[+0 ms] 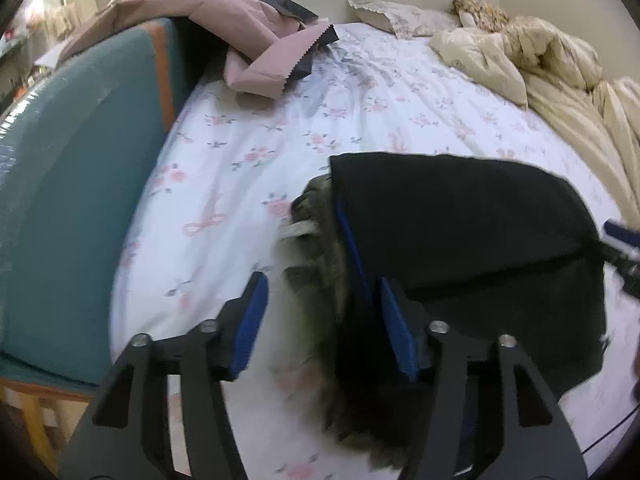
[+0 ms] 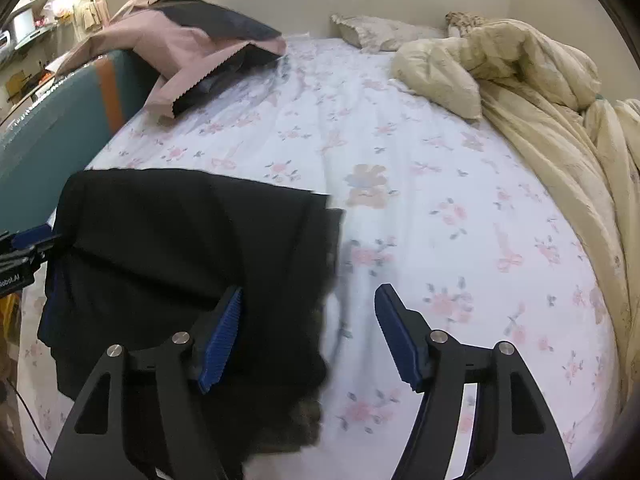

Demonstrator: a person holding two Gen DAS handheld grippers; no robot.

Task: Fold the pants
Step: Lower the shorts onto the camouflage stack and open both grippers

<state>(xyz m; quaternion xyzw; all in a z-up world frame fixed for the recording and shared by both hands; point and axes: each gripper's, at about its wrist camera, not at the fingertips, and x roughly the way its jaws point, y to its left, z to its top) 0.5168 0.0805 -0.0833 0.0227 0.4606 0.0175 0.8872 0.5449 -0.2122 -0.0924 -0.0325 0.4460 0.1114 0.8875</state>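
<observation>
Black pants with a grey-brown fleece lining (image 1: 460, 232) lie folded on the floral bed sheet (image 1: 248, 152). My left gripper (image 1: 320, 324) is open above the pants' left edge, where the fleece lining (image 1: 316, 248) shows between its fingers. My right gripper (image 2: 308, 336) is open above the pants' right edge; the pants (image 2: 180, 240) spread left of it. Each gripper's tip shows at the edge of the other's view: the right one (image 1: 620, 240) and the left one (image 2: 24, 244). Neither holds the cloth.
A teal headboard-like panel (image 1: 80, 184) borders the bed on the left, with a pink and black jacket (image 1: 224, 28) draped over it. A crumpled beige duvet (image 2: 540, 92) and a pillow (image 2: 380, 32) lie at the back right.
</observation>
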